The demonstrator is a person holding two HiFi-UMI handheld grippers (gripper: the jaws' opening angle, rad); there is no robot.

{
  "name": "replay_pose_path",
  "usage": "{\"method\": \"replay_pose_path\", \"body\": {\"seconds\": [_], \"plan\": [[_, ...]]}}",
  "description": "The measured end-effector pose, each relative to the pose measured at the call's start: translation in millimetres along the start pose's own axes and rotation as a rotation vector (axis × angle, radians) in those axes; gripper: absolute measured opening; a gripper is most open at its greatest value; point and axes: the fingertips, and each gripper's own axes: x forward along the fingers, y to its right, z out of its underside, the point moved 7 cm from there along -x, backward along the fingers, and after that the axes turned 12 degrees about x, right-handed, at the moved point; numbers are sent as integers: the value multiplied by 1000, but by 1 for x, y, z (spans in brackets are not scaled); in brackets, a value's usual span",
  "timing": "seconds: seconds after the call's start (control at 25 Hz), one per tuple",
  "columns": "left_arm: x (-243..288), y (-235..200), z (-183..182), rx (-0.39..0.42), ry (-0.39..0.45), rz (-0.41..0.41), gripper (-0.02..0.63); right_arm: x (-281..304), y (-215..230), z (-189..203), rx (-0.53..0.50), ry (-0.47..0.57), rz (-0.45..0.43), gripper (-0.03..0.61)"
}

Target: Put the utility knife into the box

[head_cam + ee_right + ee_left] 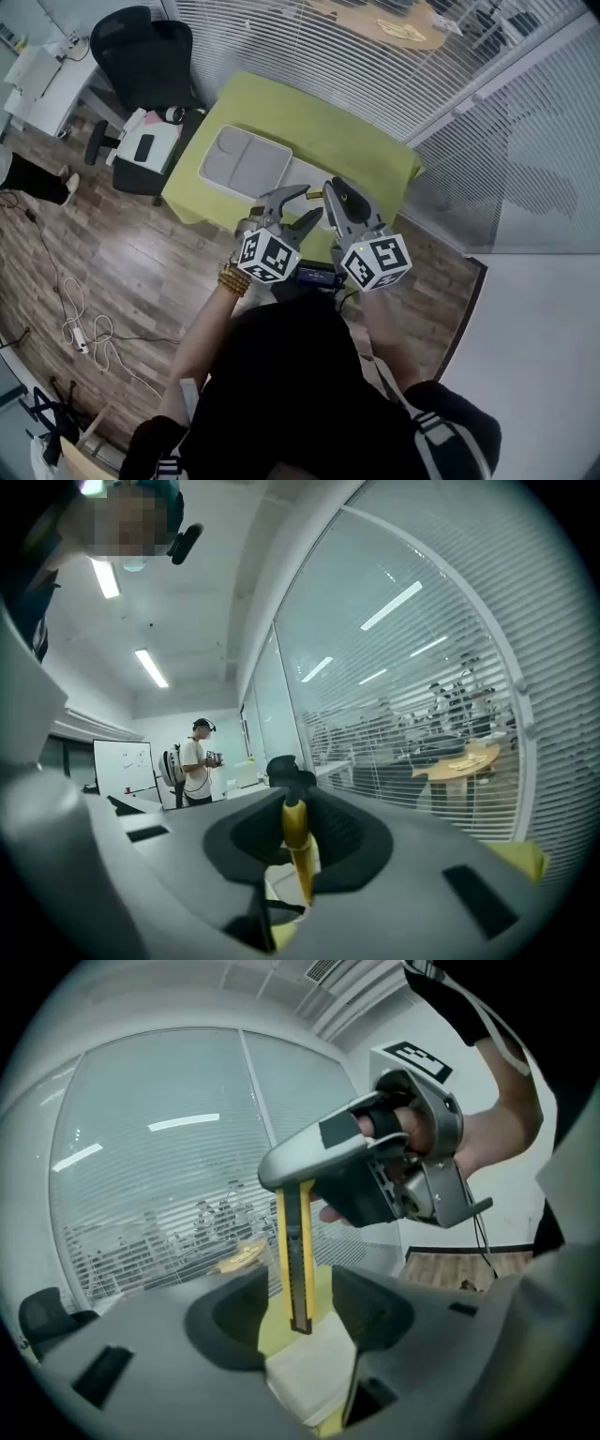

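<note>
1. Two grippers hang close together over the near edge of the table (328, 131). The right gripper (296, 1183) is clenched on the top of the utility knife (296, 1260), which hangs upright in the air.
2. The left gripper (295, 1314) is released, its jaws spread wide. The knife's lower end sits between them untouched, seemingly so that the right one alone carries it.
3. The box (234, 155) lies open near the table's left edge, apart from the knife, so the placing is not yet done.
4. The left gripper view shows the knife's full length. The right gripper view shows only a thin yellow edge between its pads. Only the head view shows the whole box.
</note>
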Motion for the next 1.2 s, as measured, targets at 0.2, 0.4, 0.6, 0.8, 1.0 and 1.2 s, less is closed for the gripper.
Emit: {"method": "replay_pose_path", "body": {"seconds": [0.2, 0.4, 0.6, 0.8, 1.0, 1.2], "plan": [[9, -6, 3, -28, -21, -54, 205, 11, 0, 0, -10, -46, -83, 60], [17, -11, 7, -67, -22, -87, 123, 19, 10, -3, -13, -83, -133, 60], [23, -7, 8, -112, -28, -99, 118, 19, 21, -1, 1, -100, -207, 69], [26, -7, 7, -180, -16, -100, 117, 12, 23, -5, -26, -56, -272, 115], [25, -11, 16, -255, -41, -141, 117, 6, 27, 4, -50, -87, -232, 164], [26, -6, 8, -237, -11, -149, 117, 9, 32, 32, 0, -154, -175, 161]]}}
